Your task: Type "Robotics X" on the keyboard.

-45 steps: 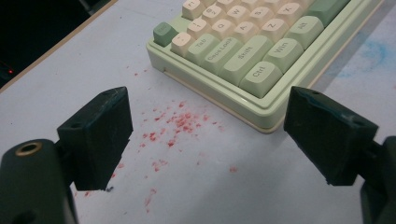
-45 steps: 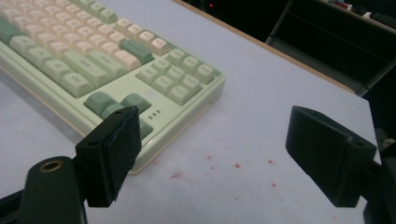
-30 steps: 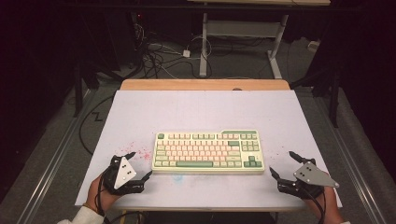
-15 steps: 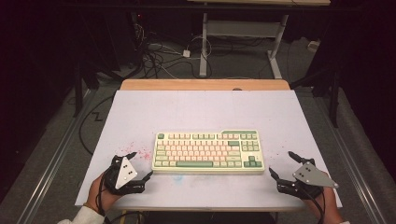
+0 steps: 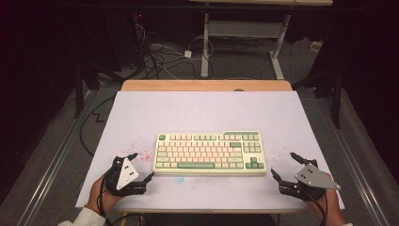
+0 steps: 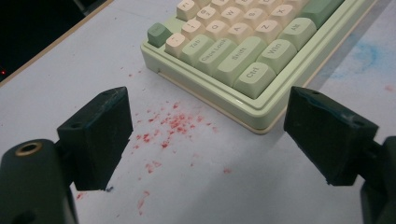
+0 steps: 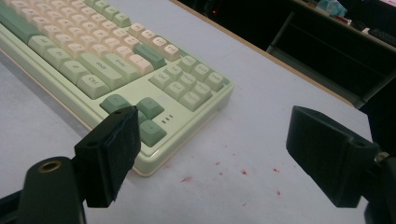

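Left hand-held gripper (image 5: pixel 141 166) agape by keyboard (image 5: pixel 210 152) corner, right hand-held gripper (image 5: pixel 284 166) likewise

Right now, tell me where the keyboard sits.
In the high view, the keyboard lies flat near the table's front centre, between the open left gripper and right gripper, touching neither.

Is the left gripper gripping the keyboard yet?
No: in the left gripper view the left gripper has its jaws wide apart with bare table between them, short of the keyboard corner.
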### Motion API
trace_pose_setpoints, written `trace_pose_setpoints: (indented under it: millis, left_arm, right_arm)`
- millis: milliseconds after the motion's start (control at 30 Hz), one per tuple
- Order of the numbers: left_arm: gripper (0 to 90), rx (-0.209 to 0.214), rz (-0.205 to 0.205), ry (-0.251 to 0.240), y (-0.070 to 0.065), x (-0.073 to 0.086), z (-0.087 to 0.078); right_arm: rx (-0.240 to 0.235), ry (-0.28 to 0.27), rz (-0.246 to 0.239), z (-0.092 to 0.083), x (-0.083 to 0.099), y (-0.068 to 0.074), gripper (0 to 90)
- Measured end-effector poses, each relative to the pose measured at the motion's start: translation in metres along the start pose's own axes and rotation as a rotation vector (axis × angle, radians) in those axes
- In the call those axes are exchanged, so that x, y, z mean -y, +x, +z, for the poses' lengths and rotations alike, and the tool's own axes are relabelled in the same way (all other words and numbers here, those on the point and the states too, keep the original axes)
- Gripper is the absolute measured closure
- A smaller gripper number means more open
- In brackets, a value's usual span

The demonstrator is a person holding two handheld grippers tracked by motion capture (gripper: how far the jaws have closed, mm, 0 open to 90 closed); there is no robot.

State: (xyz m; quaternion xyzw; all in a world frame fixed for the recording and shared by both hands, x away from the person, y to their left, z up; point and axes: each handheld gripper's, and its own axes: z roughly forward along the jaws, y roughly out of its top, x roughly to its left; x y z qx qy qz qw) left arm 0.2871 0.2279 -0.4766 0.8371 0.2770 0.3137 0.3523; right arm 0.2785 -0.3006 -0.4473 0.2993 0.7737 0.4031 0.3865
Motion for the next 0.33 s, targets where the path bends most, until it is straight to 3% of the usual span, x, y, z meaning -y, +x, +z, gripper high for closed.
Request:
trace_pose_setpoints:
  millis: [333]
  left_arm:
    - [15.1,0.000,0.009,0.005,0.0000,-0.0035,0.0044]
  right_arm:
    - [0.005,0.001,-0.006,-0.0003,0.0013,-0.0029,18.4]
